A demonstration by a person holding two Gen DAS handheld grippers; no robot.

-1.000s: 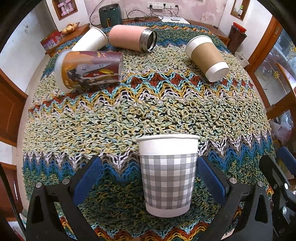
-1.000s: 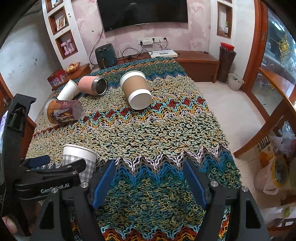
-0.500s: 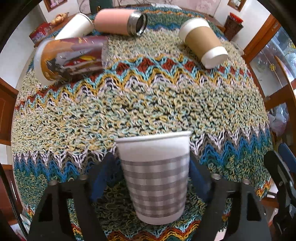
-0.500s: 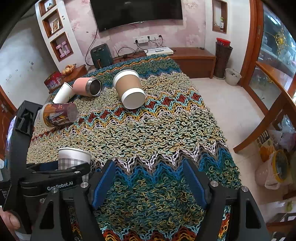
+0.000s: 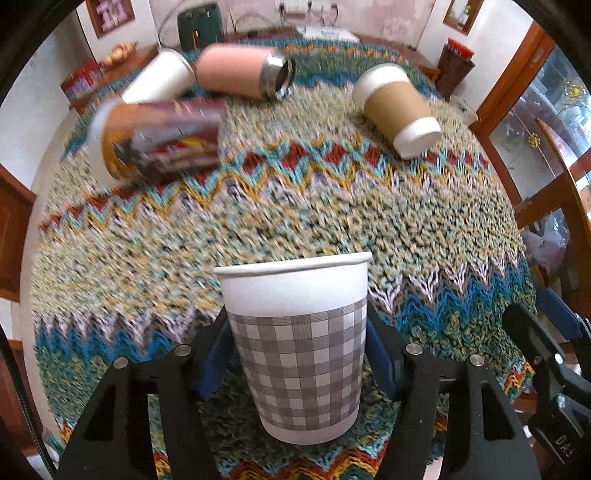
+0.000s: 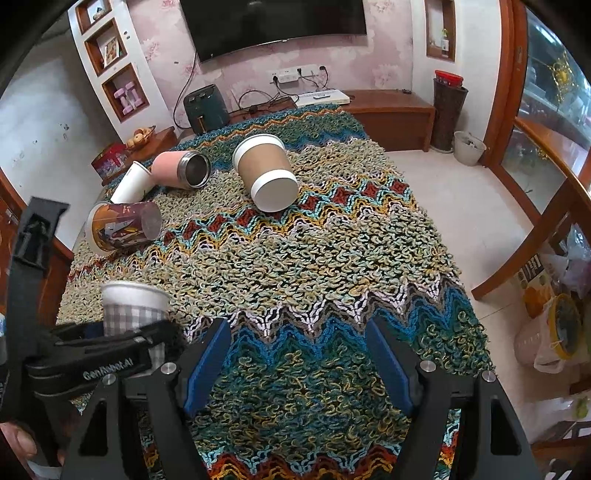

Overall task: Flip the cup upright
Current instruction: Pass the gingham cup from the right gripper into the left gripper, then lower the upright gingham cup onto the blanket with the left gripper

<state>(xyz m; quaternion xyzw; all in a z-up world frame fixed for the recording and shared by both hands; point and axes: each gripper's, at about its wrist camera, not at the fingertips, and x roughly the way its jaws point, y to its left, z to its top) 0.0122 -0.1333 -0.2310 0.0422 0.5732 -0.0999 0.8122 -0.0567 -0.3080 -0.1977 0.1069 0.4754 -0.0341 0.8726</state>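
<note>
1. Grey-checked paper cup (image 5: pixel 297 343) is sitting upright, mouth up, between the left gripper (image 5: pixel 297 354) pads, which are clamping its sides and hiding its flanks; the cups toward 12 o'clock are blurring.
2. Blue-padded right gripper (image 6: pixel 297 363) is hanging wide apart, holding nothing; the cup (image 6: pixel 133 306) is showing at 9 o'clock, its lower half hiding behind the left gripper (image 6: pixel 110 354).

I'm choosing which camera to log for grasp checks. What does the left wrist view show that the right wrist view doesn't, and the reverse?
Left wrist only: the left claw shut on the checked paper cup, pads on both sides.

Right wrist only: the open, empty right claw, the TV, the floor and the waste bin.

Both: the checked cup, the brown sleeved cup, the pink tumbler and the printed cup lying on the knitted cloth.
</note>
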